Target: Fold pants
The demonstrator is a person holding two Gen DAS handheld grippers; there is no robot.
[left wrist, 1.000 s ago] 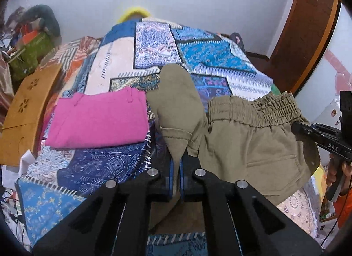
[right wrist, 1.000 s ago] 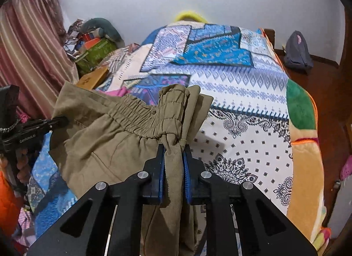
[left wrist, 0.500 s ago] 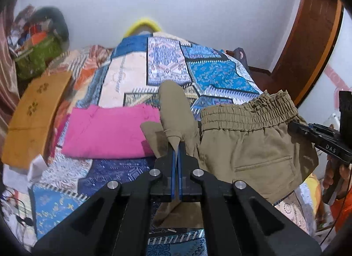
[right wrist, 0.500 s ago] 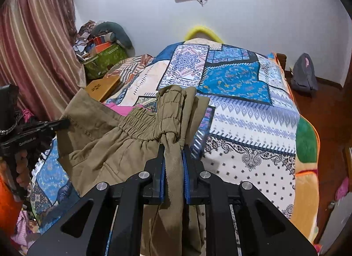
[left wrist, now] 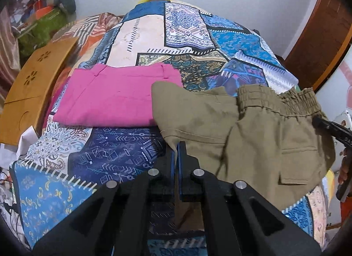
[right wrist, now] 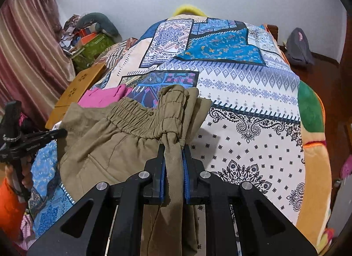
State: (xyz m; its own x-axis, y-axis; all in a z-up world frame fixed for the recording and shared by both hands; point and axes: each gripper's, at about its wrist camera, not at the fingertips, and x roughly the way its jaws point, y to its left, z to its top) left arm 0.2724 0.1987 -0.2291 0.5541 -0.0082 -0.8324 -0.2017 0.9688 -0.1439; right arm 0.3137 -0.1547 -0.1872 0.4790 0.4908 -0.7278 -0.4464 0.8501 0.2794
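Hanging between two sets of tongs, the khaki pants (left wrist: 259,137) are held over the near end of a bed covered by a patchwork bedspread (left wrist: 187,27). The left tongs (left wrist: 176,146) are pressed together on a thin hem edge of the garment at about 6 o'clock in the left wrist view, with almost no gap between the blue pads. The right tongs (right wrist: 173,148) are pinched on a thicker bunch of cloth below the gathered elastic waistband (right wrist: 129,115) — the fabric is seen squeezed between the pads and drooping beneath them. In the left view the other tool's tip is seen at 3 o'clock against the waistband side of the pants; a back pocket flap is visible there. A folded pink garment (left wrist: 114,97) is laid on the bedspread at 10 o'clock, just beside the khaki cloth, whose corner overlaps its edge. A wooden board (left wrist: 33,84) is seen at 9 o'clock — off the bed's side.
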